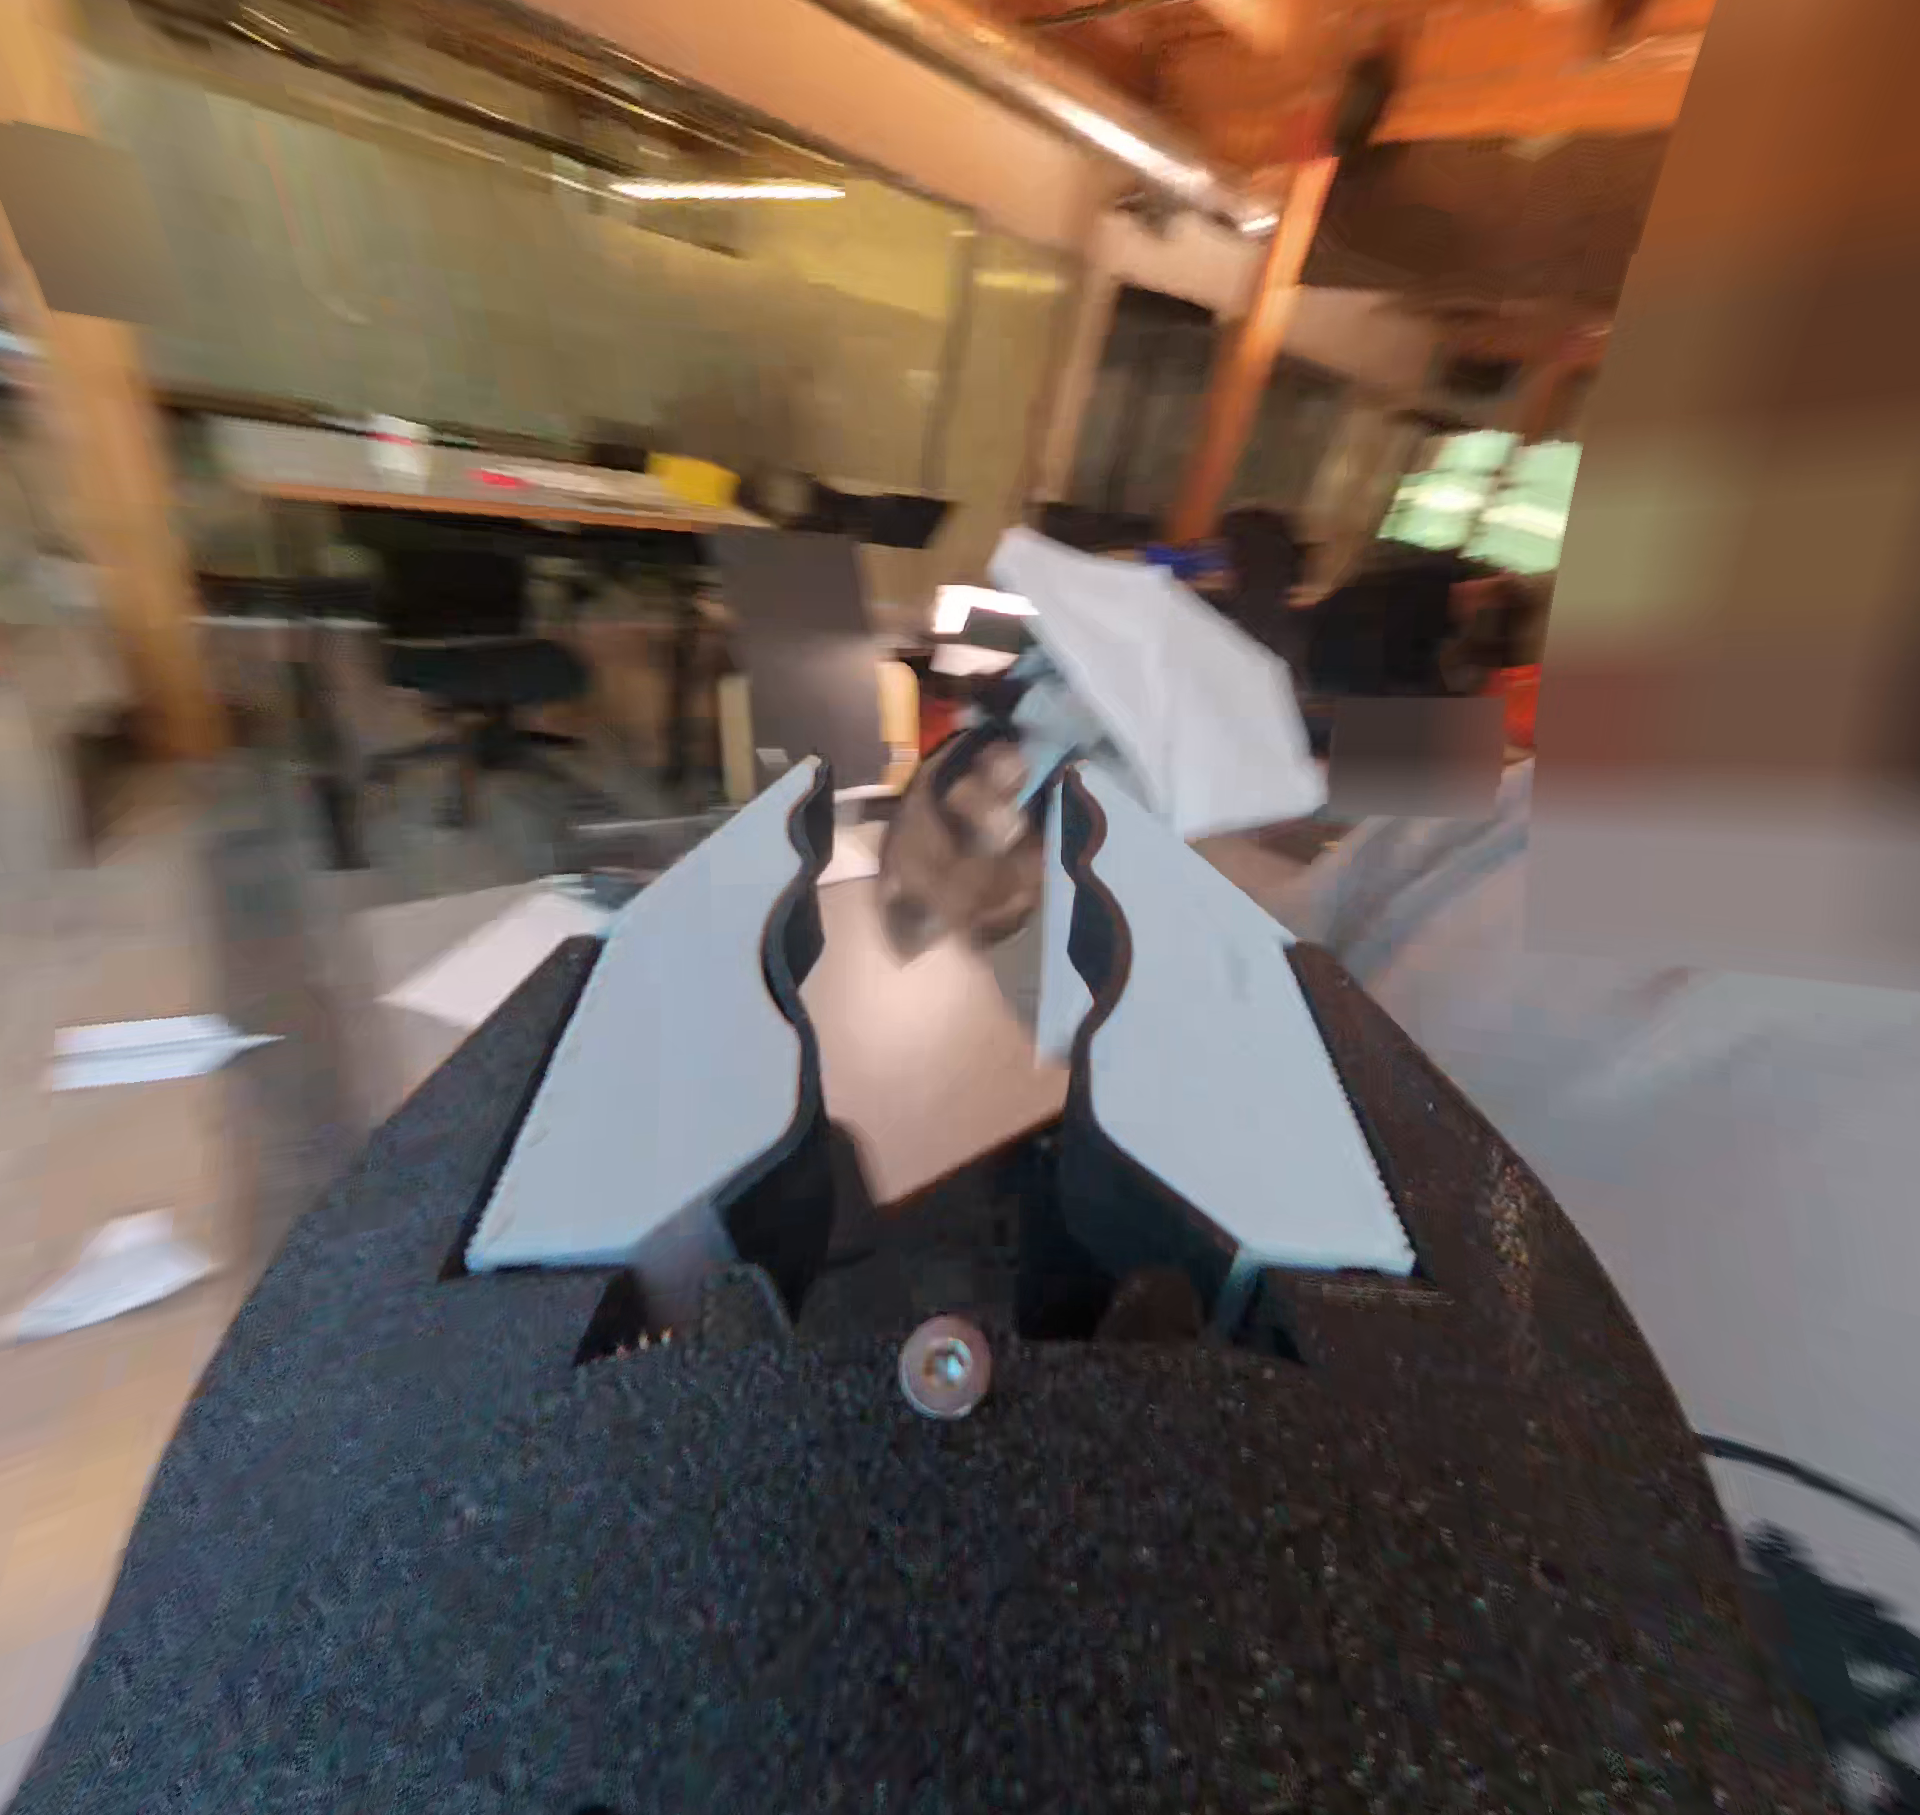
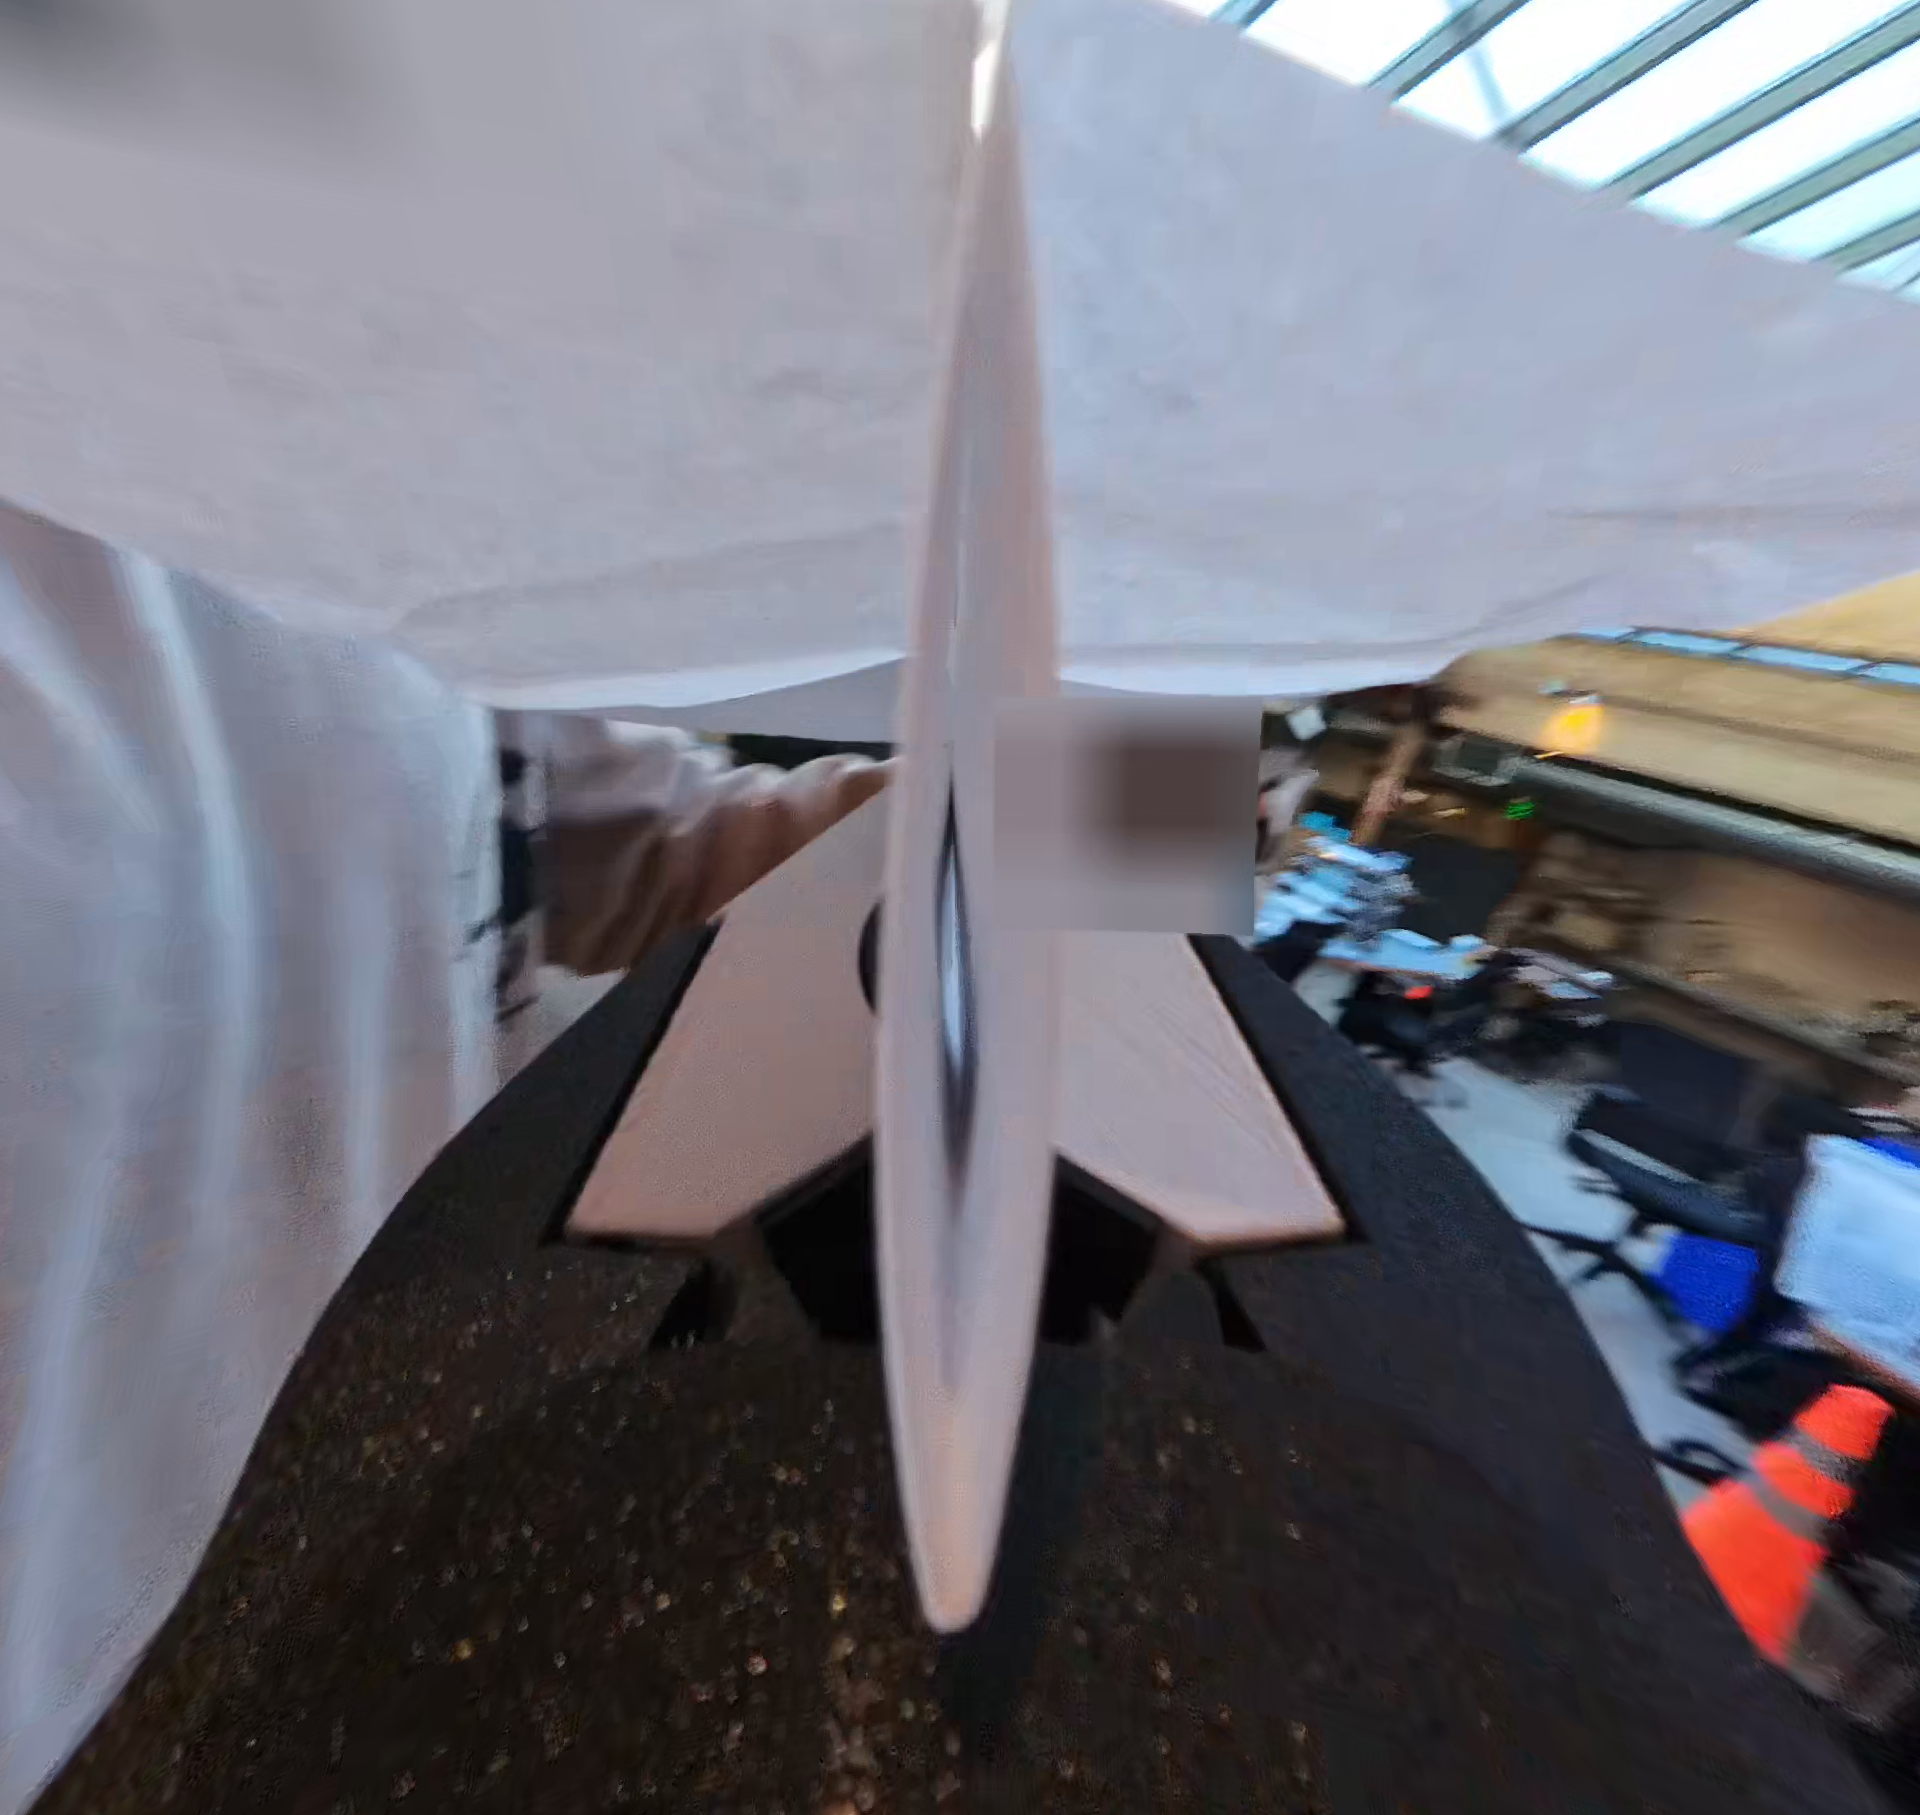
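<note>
My right gripper [image 2: 971, 809] is shut on a folded white paper [image 2: 520, 363]. The paper's narrow fold stands upright between the two pale fingers [image 2: 758, 1038], and its two flaps spread left and right above them. The fingertips are hidden behind the paper. In the left wrist view, my left gripper [image 1: 945, 778] is open with nothing between its wavy dark pads [image 1: 795, 924]. Just beyond its tips, the same white paper [image 1: 1164, 685] is held up in the air by a blurred dark shape [image 1: 966, 851]. Both views are smeared by motion.
A person in a white shirt [image 2: 156, 1038] stands at the left, one arm [image 2: 665, 851] reaching behind the paper. An orange cone [image 2: 1787, 1516] and office chairs [image 2: 1662, 1194] are at the lower right. A long desk [image 1: 499, 498], a black chair [image 1: 468, 664] and papers on a pale table [image 1: 499, 944] lie ahead. About 15 cm separates my left fingertips from my right.
</note>
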